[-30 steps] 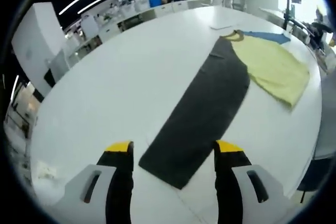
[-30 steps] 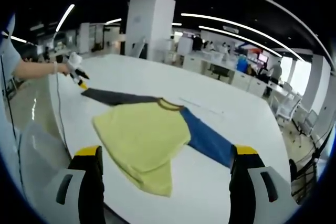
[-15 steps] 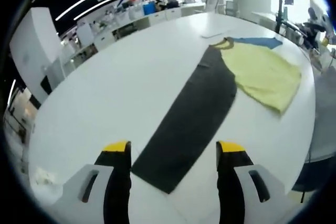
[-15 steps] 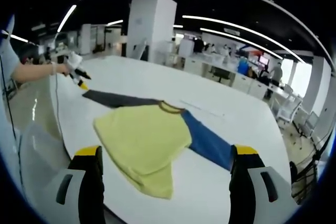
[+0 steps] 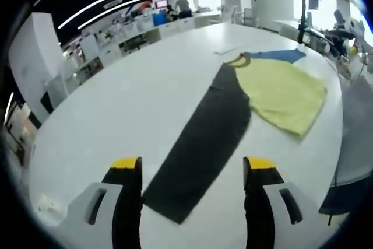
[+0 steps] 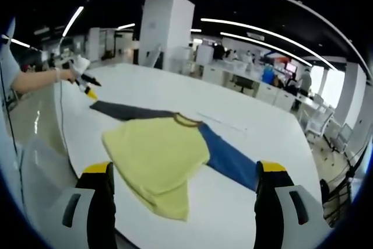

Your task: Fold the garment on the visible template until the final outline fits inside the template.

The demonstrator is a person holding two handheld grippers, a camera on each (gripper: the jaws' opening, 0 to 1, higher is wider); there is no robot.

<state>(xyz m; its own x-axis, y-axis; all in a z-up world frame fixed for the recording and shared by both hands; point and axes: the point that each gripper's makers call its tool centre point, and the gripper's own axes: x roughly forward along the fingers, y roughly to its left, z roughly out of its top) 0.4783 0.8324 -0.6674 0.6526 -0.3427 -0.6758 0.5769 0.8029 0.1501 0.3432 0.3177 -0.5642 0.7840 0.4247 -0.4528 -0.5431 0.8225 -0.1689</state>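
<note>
Both our grippers [image 5: 192,173] [image 6: 183,176] hover open-jawed off the shirt [image 6: 157,155]; a careless grab could drag it off the table [image 5: 116,115].

A large white surface [image 5: 134,103] with a rounded edge carries the things, glossy enough to show pale reflections. Directly on it lies a long dark grey template [image 5: 201,144], a narrow strip running from near the surface's edge towards its middle. A yellow garment [image 5: 282,91] with a blue part [image 5: 282,55] and a brownish collar [image 5: 238,60] lies flat on the surface, overlapping the far end of the template. In the right gripper view the same garment [image 6: 157,158] spreads near the surface's [image 6: 175,94] edge, its blue part [image 6: 228,158] stretching away from the template [image 6: 125,111]. A thin pale strip [image 6: 224,121] lies on the surface just beyond the collar.
</note>
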